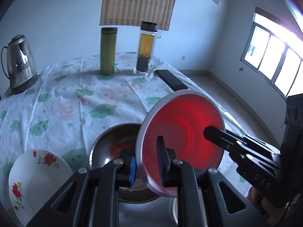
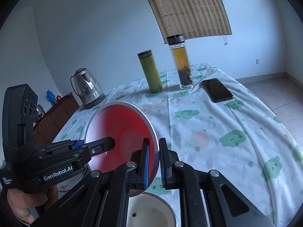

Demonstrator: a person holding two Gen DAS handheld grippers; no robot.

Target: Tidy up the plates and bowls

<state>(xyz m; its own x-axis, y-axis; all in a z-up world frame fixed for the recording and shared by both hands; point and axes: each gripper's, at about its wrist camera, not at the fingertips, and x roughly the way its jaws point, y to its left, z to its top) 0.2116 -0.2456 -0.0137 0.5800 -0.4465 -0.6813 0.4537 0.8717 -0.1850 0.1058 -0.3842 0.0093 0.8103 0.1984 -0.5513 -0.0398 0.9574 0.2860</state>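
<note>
A red bowl [image 1: 185,123] with a silver rim hangs tilted above the table, gripped on two sides. My left gripper [image 1: 147,168] is shut on its near rim, one finger inside and the blue pad outside. From the right, my right gripper [image 1: 212,132] reaches in, with one finger tip showing inside the bowl. In the right wrist view the red bowl [image 2: 123,124] has its rim pinched in my right gripper [image 2: 154,158], and my left gripper [image 2: 106,141] clamps the opposite edge. Under it sit a steel bowl [image 1: 113,141] and a white flowered plate [image 1: 34,179].
On the flowered tablecloth [image 2: 217,124] stand a steel kettle [image 1: 19,66], a green flask [image 1: 108,51], a glass tea bottle [image 1: 145,49] and a dark phone [image 2: 217,89]. A pale bowl [image 2: 151,213] sits below my right gripper. A hand [image 2: 22,206] holds the left gripper.
</note>
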